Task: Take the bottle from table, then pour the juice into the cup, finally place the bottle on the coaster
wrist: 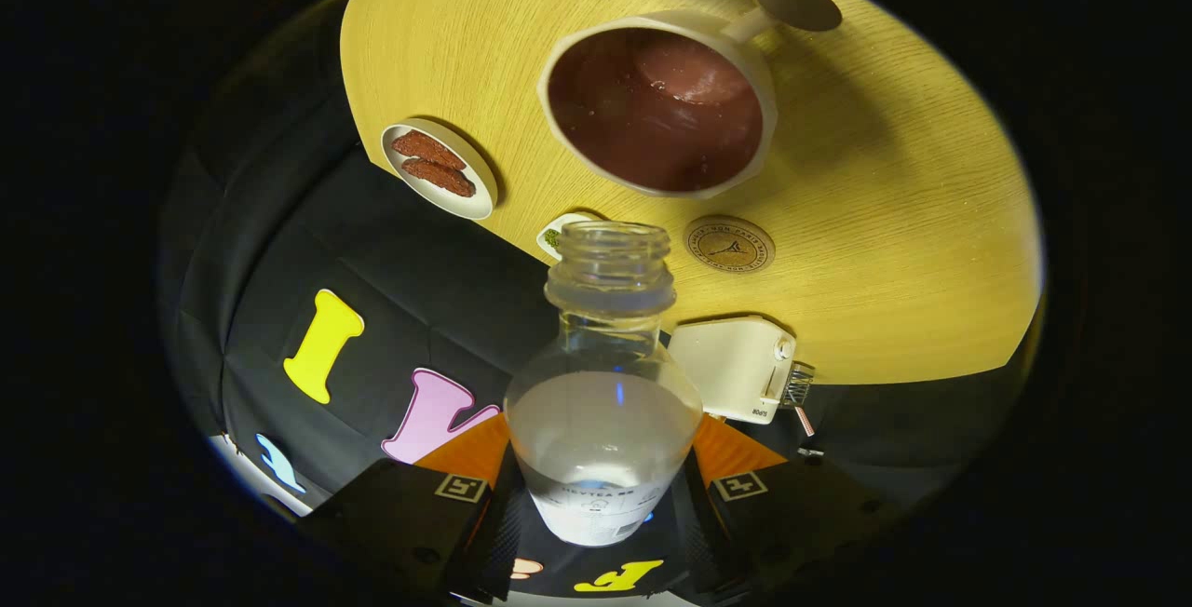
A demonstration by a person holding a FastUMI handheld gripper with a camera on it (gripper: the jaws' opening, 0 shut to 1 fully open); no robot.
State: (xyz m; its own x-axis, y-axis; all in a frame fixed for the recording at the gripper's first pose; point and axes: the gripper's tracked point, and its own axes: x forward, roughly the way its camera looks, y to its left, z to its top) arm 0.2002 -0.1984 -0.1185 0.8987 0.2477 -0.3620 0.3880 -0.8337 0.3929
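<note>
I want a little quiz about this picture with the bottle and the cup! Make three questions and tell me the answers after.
1. True or false: the bottle has its cap on.
2. What lies on the small plate beside the cup?
A. two brown cookies
B. a spoon
C. an apple
3. Fill in the gap: the gripper holds the bottle ____ its two fingers.

Key
1. False. Its mouth is open and points toward the cup, which holds liquid.
2. A. Two brown pieces that look like cookies.
3. Between. Both fingers press on the bottle's sides. The round coaster lies on the wooden table just past the bottle's mouth, with nothing on it yet.
</note>
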